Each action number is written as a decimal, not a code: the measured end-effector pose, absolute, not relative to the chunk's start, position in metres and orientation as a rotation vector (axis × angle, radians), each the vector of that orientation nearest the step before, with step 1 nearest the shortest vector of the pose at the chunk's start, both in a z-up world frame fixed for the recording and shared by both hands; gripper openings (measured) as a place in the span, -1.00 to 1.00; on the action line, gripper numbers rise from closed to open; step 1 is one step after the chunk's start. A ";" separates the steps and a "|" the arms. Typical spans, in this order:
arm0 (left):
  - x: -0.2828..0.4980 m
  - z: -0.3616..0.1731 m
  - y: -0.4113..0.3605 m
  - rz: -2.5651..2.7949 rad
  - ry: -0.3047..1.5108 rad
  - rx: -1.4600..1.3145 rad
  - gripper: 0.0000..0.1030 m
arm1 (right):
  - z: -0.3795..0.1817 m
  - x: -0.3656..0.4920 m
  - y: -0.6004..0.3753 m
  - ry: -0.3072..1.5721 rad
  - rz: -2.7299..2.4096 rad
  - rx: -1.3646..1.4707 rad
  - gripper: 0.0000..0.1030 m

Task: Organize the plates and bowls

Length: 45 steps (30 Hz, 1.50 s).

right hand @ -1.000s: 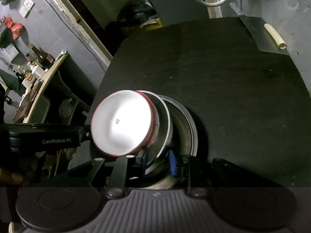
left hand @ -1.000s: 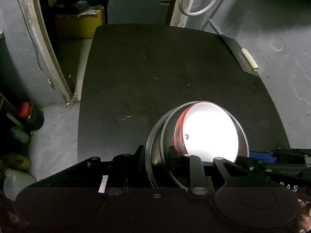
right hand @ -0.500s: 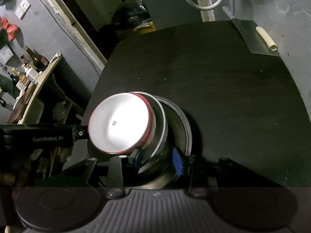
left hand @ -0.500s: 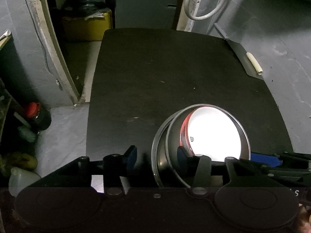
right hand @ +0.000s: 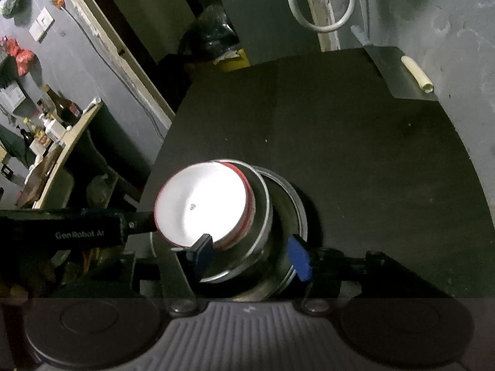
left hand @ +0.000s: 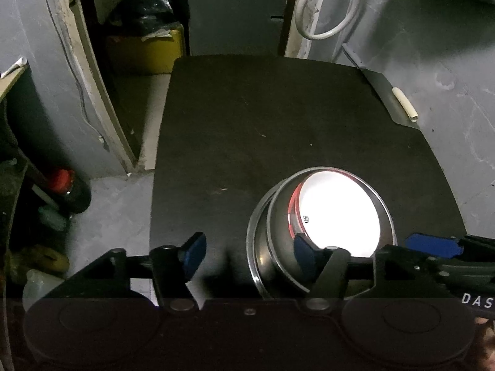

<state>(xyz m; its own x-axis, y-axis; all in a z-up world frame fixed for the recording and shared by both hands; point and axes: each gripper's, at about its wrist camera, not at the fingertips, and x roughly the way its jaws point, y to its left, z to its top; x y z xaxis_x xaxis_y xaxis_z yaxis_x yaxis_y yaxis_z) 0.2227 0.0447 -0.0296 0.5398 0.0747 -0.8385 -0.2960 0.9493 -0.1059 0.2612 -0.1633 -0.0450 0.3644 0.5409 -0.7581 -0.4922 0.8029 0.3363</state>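
Note:
A white bowl with a red rim (left hand: 337,213) (right hand: 204,207) sits tilted inside a steel bowl (left hand: 278,232) (right hand: 263,216), which rests on a steel plate (left hand: 252,247) (right hand: 298,213) on the black table (left hand: 263,123). My left gripper (left hand: 249,253) is at the stack's left side with its jaws opening. The plate's and steel bowl's rims lie between them, and the pads are off the metal. My right gripper (right hand: 250,255) is at the opposite side, jaws also opening. They straddle the bowls' near edge without pressing.
A flat metal sheet with a pale roll (left hand: 402,108) (right hand: 414,74) lies at the table's far right corner. A white hose loop (left hand: 321,15) hangs on the wall behind. Bottles (left hand: 65,188) stand on the floor at the left. A cluttered shelf (right hand: 52,130) is at the left.
Both grippers' jaws have spread apart and come off the rims of the steel bowl and plate. The stack has stayed where it was on the table.

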 end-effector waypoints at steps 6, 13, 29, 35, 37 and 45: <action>0.214 -0.020 0.045 0.218 0.941 -0.254 0.56 | -0.038 0.257 -0.165 0.968 0.660 0.062 0.26; 0.206 -0.008 0.045 0.225 0.909 -0.240 0.68 | -0.024 0.249 -0.167 0.922 0.655 0.066 0.40; 0.184 0.011 0.046 0.259 0.844 -0.219 0.98 | -0.006 0.229 -0.181 0.810 0.626 0.132 0.96; 0.176 0.013 0.042 0.255 0.833 -0.213 0.98 | -0.004 0.220 -0.190 0.777 0.608 0.144 1.00; 0.174 0.014 0.040 0.255 0.828 -0.212 0.98 | -0.005 0.218 -0.192 0.769 0.603 0.137 1.00; 0.160 0.016 0.036 0.316 0.739 -0.262 0.98 | -0.007 0.209 -0.202 0.731 0.622 0.130 1.00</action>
